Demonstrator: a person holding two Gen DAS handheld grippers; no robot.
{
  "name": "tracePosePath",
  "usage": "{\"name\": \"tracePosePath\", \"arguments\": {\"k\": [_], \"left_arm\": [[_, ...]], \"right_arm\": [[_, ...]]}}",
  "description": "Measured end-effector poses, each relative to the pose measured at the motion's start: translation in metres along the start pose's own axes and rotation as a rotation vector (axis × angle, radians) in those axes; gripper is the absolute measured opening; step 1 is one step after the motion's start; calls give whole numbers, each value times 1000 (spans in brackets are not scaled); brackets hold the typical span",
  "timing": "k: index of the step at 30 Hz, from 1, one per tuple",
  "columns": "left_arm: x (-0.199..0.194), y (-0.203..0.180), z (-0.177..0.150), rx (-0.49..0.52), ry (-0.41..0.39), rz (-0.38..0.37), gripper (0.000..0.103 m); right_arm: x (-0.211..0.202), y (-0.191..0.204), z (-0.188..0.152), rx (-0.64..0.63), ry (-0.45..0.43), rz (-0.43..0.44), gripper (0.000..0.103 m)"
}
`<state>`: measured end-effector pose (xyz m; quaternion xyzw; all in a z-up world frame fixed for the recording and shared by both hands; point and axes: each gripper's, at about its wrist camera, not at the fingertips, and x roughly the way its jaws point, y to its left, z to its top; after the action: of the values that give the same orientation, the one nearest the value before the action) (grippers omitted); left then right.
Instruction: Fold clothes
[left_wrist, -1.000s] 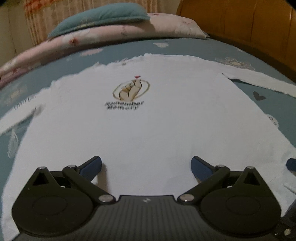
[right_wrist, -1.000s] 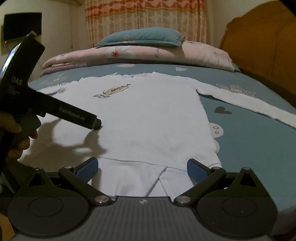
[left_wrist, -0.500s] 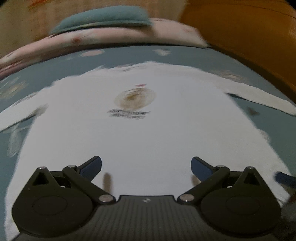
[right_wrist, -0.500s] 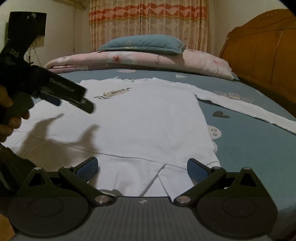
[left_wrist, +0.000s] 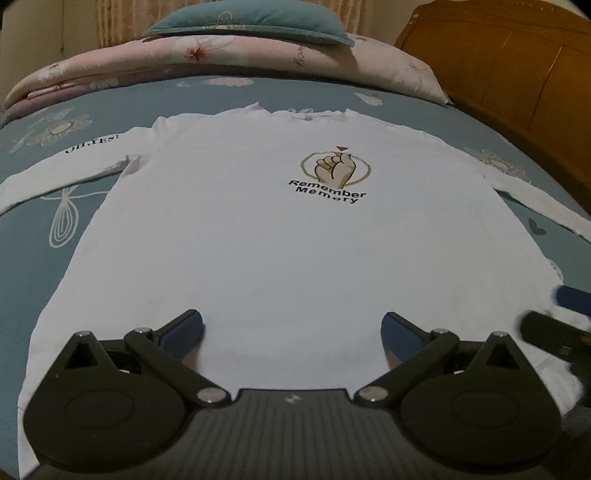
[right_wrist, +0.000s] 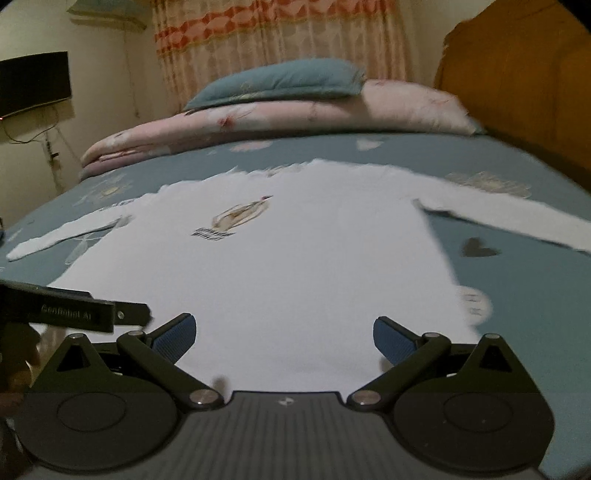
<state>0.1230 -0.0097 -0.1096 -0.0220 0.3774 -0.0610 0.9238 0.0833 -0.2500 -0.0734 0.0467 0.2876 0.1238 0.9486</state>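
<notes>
The shirt (left_wrist: 280, 243) lies flat, print up, across the middle of the bed (left_wrist: 33, 236), collar toward the quilt (left_wrist: 229, 59) and pillow (left_wrist: 251, 18) at the far edge, both sleeves spread out toward the side edges; it lies as it did a second ago, though the left wrist view has slid leftward, so the print (left_wrist: 334, 175) now sits right of centre and the left sleeve lettering shows; the left gripper (left_wrist: 291, 328) hovers low over the hem, jaws wide apart and empty; the right gripper (right_wrist: 284, 334), also spread and empty, has come down to the hem at the near edge; in its view the left gripper (right_wrist: 127, 314) has dropped from mid-air to just above the cloth.
</notes>
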Motion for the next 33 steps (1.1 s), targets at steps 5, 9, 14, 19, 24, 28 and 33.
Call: {"name": "tracePosePath", "arguments": {"k": [5, 9, 14, 19, 24, 28, 33], "left_arm": [[0, 2, 1, -10, 4, -19, 102], [2, 0, 1, -1, 17, -2, 102], [5, -7, 1, 42, 30, 35, 102], [5, -5, 1, 41, 32, 29, 102], [6, -12, 6, 85, 53, 46, 102], [-10, -10, 12, 36, 71, 5, 102], [-21, -29, -9, 80, 79, -34, 102]], "right_arm": [[14, -10, -4, 12, 87, -115, 103], [-2, -38, -16, 10, 91, -186, 103], [-12, -45, -19, 41, 68, -186, 103], [-28, -59, -32, 58, 25, -192, 103], [-41, -71, -31, 165, -90, -168, 103], [-41, -65, -26, 176, -141, -137, 103], [-33, -47, -26, 99, -123, -98, 103]]}}
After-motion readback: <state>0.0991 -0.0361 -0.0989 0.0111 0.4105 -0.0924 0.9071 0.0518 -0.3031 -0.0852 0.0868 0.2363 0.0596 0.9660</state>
